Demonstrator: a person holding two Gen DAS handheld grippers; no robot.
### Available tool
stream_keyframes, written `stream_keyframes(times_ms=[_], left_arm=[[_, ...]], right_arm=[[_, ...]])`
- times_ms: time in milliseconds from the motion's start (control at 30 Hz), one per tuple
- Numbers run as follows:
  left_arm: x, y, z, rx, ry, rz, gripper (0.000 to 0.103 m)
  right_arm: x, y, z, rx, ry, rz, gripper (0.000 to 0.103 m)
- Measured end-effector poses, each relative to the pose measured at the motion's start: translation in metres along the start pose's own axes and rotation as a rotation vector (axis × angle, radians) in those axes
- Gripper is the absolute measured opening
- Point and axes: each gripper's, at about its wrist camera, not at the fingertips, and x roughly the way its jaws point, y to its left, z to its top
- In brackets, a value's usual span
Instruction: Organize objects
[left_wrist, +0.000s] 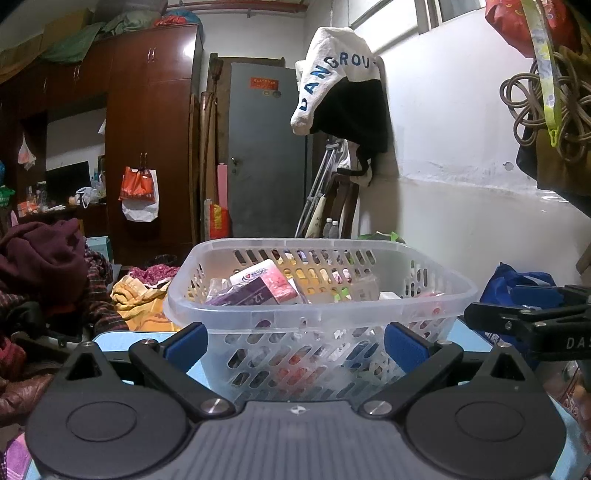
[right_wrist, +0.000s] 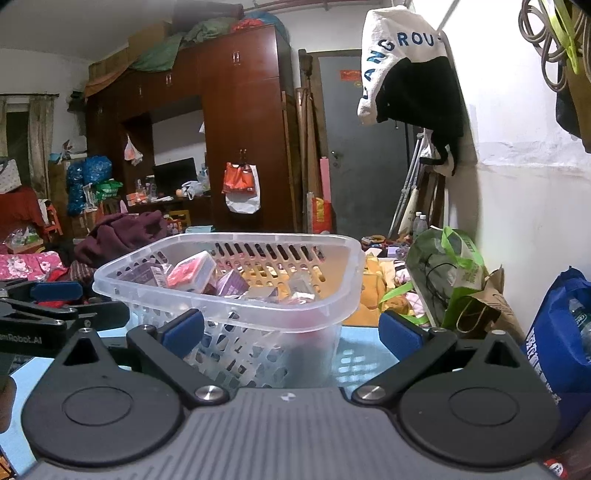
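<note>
Translucent plastic basket (left_wrist: 321, 295), slotted walls, stands on a pale blue table (left_wrist: 110, 341).

Left wrist view: the basket sits square ahead, its near wall facing the camera and close to the table's near edge. Contents: a pink-and-white box (left_wrist: 266, 282) propped on a purple pack (left_wrist: 240, 295), with further small packets toward the far wall, too jumbled to name. The left gripper (left_wrist: 295, 343) is spread wide and empty, its blue pads (left_wrist: 186, 341) flanking the near wall without touching it. The right gripper shows at the right edge, level with the rim. Clothes (left_wrist: 44, 266) are heaped past the table's left edge; a blue bag (left_wrist: 517, 284) lies past the right.

Right wrist view: the basket (right_wrist: 229, 280) appears corner-on, left of centre. The right gripper (right_wrist: 293, 332) is likewise wide and empty, one pad (right_wrist: 184, 328) just before the near corner. A green bag (right_wrist: 447, 273) stands past the table's far right corner.

Risk, as judged: the basket is light and tall-loaded. A pad catching the rim, or a pull on one wall only, could tip it or slide it off the near edge, and the propped box would spill first.
</note>
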Motion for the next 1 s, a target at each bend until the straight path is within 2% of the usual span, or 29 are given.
stream_keyframes(times_ms=[1000], left_arm=[[0.0013,-0.0031,-0.0027,-0.012,0.027,0.000,0.102]], right_arm=[[-0.0019,0.0075,-0.0026,-0.010,0.000,0.015,0.103]])
